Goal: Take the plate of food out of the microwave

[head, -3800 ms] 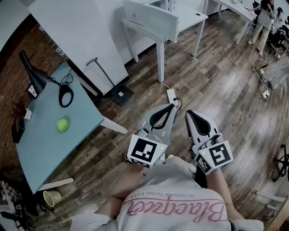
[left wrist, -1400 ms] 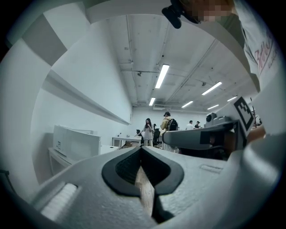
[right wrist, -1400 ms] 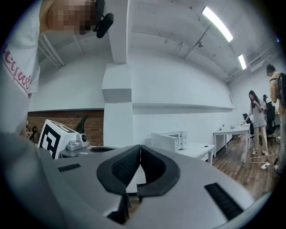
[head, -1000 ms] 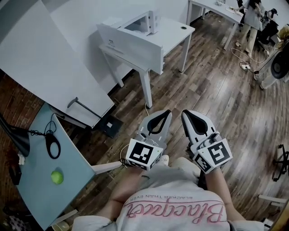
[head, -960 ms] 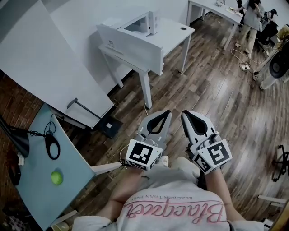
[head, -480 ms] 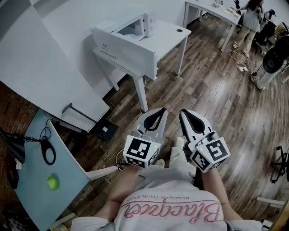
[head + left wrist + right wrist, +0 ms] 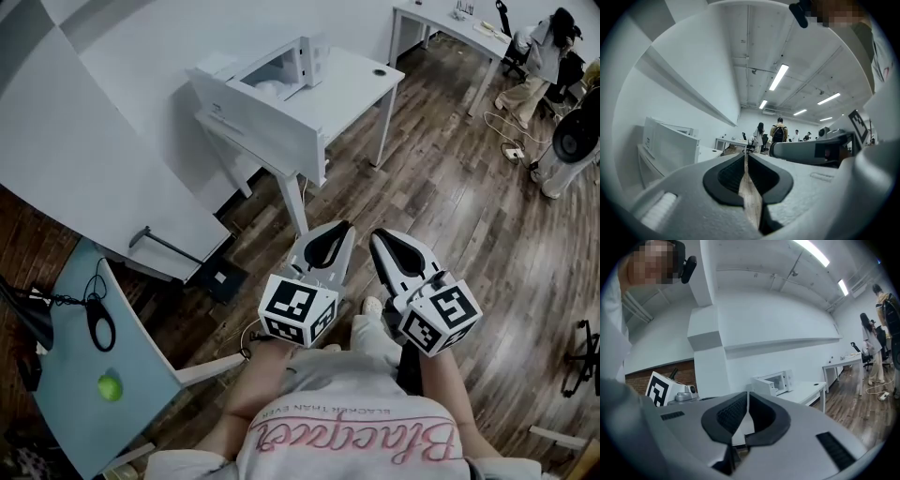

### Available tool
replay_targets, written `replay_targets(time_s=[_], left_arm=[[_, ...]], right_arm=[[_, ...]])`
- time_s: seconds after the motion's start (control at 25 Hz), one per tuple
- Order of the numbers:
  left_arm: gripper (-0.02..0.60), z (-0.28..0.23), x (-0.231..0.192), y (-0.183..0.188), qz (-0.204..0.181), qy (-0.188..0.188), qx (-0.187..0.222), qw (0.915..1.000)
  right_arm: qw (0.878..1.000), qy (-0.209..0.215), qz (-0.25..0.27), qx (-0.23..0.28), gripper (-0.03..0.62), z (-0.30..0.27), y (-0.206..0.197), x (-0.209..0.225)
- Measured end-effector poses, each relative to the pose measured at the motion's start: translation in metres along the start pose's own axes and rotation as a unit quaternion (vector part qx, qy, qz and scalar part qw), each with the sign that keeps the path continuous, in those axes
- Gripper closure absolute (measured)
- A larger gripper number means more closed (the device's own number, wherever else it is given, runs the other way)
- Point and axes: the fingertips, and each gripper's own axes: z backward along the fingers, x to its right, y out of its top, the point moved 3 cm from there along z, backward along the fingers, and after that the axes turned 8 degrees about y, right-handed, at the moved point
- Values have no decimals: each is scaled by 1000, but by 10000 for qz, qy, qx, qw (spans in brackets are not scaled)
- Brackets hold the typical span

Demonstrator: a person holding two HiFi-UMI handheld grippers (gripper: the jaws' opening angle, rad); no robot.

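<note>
A white microwave [image 7: 281,73] stands on a white desk [image 7: 352,80] across the wooden floor, its door swung open. Something pale shows inside it, too small to tell as a plate. It also shows small in the right gripper view, the microwave [image 7: 774,382] with its door ajar. My left gripper [image 7: 339,229] and right gripper [image 7: 379,238] are held side by side in front of the person's body, pointing level toward the desk and well short of it. Both are shut with nothing between the jaws, as the left gripper [image 7: 745,158] and right gripper [image 7: 748,395] show in their own views.
A teal table [image 7: 84,412] at lower left carries a green ball [image 7: 110,386] and a black cable. A large white slanted panel [image 7: 84,150] stands left of the desk. A second white desk [image 7: 450,21], a person [image 7: 548,42] and a fan [image 7: 577,136] are at right.
The view has moved toward the white desk: the microwave now shows larger and the teal table has slid to the lower left. Both grippers stay shut, side by side.
</note>
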Motion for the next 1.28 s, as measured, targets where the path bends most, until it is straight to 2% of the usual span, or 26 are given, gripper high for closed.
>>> replay_targets(time_s=[0.16,0.4,0.52,0.68,0.88,1.28], left_arm=[[574,-25,-9,7,64,137,33,9999],[575,-60,-11,20,-178,178,292,9993],[575,-79,-6,16,-412,267,224,9985],[575,-105,-2,15,-318,401,173,9985],[575,-134,3,21,-393,594,240,9972],[575,-187,-3,25,-453,929,297,9942]], right_arm=[[9997,91,210,-120,580,-13,7,20],[9988,152,433,-174,581,-23,16,55],[9987,176,436,-185,580,-23,19,76],[9986,211,432,-233,582,-23,23,102],[9962,482,599,-403,582,-28,27,128],[9942,789,650,-344,582,-46,41,177]])
